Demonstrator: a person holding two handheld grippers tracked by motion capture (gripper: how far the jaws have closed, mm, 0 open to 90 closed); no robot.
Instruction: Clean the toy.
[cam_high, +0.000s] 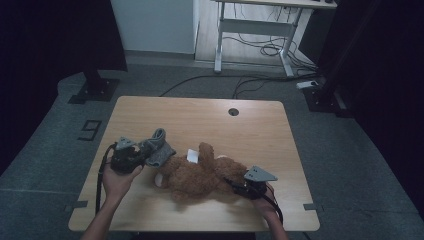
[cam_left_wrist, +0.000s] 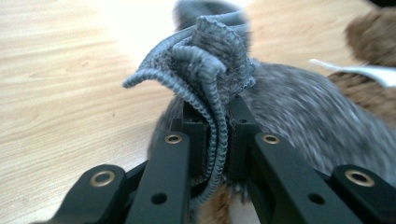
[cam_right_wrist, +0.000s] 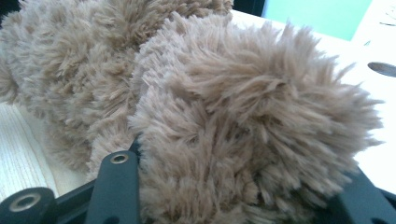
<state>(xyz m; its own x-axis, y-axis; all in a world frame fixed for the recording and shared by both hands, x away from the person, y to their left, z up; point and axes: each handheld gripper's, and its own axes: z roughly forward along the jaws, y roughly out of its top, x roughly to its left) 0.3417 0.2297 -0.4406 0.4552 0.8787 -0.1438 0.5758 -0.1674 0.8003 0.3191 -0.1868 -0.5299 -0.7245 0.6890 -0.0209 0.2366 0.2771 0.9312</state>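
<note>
On the wooden table (cam_high: 200, 112), the left gripper (cam_high: 142, 154) pinches the ribbed edge of a grey knitted garment (cam_left_wrist: 210, 70) at one end of the brown teddy bear (cam_high: 200, 177). The right gripper (cam_high: 235, 186) clamps a furry limb (cam_right_wrist: 243, 140) of the bear.

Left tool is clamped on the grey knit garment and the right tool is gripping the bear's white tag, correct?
Not quite. The right tool grips a furry limb of the brown teddy bear, not the white tag; the right gripper view shows brown fur bulging between its jaws, and the high view shows the tag lying farther up the bear. The left tool is indeed clamped on the grey knit garment.
</note>
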